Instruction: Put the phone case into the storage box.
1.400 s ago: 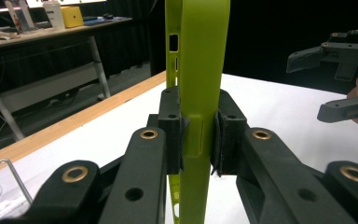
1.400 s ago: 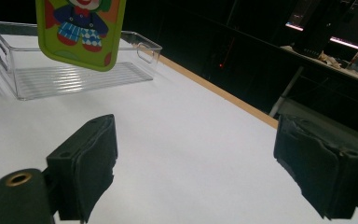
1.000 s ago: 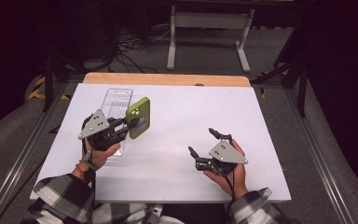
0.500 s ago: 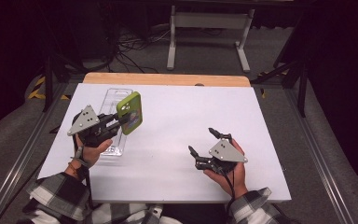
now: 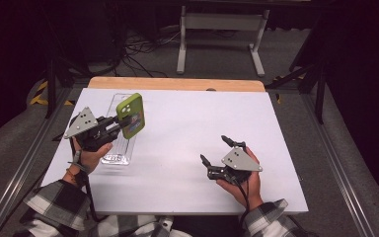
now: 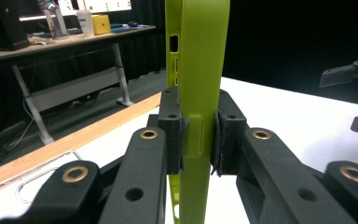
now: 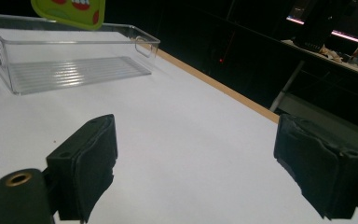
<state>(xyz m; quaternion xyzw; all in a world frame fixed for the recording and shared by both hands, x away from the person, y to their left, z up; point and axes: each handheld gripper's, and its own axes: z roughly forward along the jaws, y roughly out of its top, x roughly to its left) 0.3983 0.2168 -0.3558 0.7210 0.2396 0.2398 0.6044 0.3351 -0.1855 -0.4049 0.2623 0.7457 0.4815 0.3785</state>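
A green phone case (image 5: pixel 131 115) stands on edge in the air, with my left gripper (image 5: pixel 122 124) shut on it across its thin sides. In the left gripper view the pads (image 6: pixel 175 135) press both edges of the case (image 6: pixel 198 60), which runs upright between them. It hangs over the near half of a clear plastic tray (image 5: pixel 113 159) at the table's left. My right gripper (image 5: pixel 214 149) rests low at the front right of the white table (image 5: pixel 187 123), jaws open and nothing between them (image 7: pixel 196 168). From there the tray (image 7: pixel 74 70) and a corner of the case (image 7: pixel 70 9) show far off.
A wooden strip (image 5: pixel 177 84) edges the table's far side. Beyond it stand a desk frame (image 5: pixel 222 29) and cables on the floor. Metal rails (image 5: pixel 19 168) run along both sides of the table. White surface lies bare between the two hands.
My left hand has carried the green case leftward and slightly away, from beside the tray's right edge to over the tray. The right hand has stayed put.
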